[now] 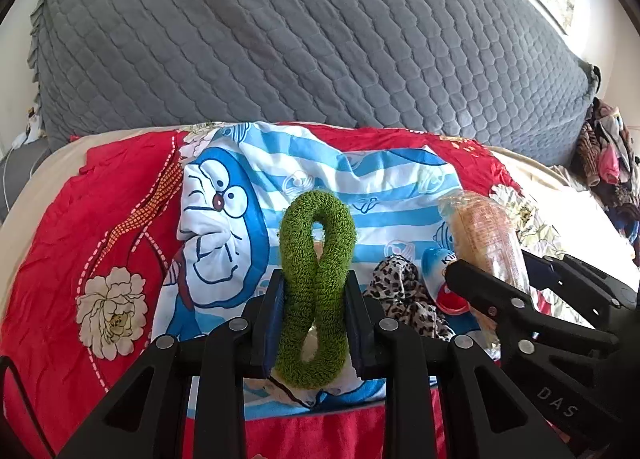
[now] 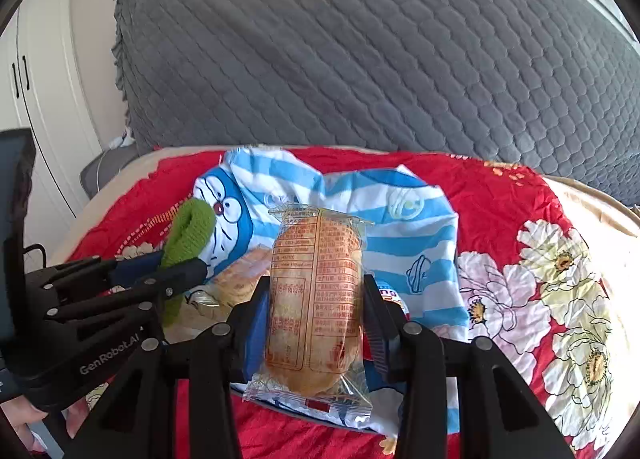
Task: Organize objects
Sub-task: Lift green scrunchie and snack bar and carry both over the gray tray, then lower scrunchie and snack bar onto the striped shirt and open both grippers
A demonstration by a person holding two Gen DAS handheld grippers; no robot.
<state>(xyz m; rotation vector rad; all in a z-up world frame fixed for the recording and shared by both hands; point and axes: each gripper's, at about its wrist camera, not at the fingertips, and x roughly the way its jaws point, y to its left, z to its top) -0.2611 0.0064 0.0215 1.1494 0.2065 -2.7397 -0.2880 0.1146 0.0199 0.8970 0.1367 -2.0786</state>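
My left gripper [image 1: 314,291] is shut on a green fuzzy hair tie [image 1: 316,259], pinched into a figure eight above a blue-and-white striped cartoon cloth [image 1: 248,187]. A wrapped pastry [image 2: 316,299] in clear printed plastic stands upright in my right gripper [image 2: 316,303], which is shut on it. In the left wrist view the right gripper [image 1: 492,275] and its pastry [image 1: 488,235] are at the right. The right wrist view shows the left gripper [image 2: 168,263] with the green hair tie [image 2: 188,235] at the left. A leopard-print hair tie [image 1: 404,291] and a small blue-and-red packet [image 1: 440,275] lie on the cloth.
A red floral sheet [image 2: 512,203] covers the surface under the cloth. A grey quilted cushion [image 1: 280,39] rises behind it. Another wrapped pastry [image 2: 236,279] lies on the cloth. A pile of clothes [image 1: 608,163] sits far right, white cupboard doors [image 2: 40,99] far left.
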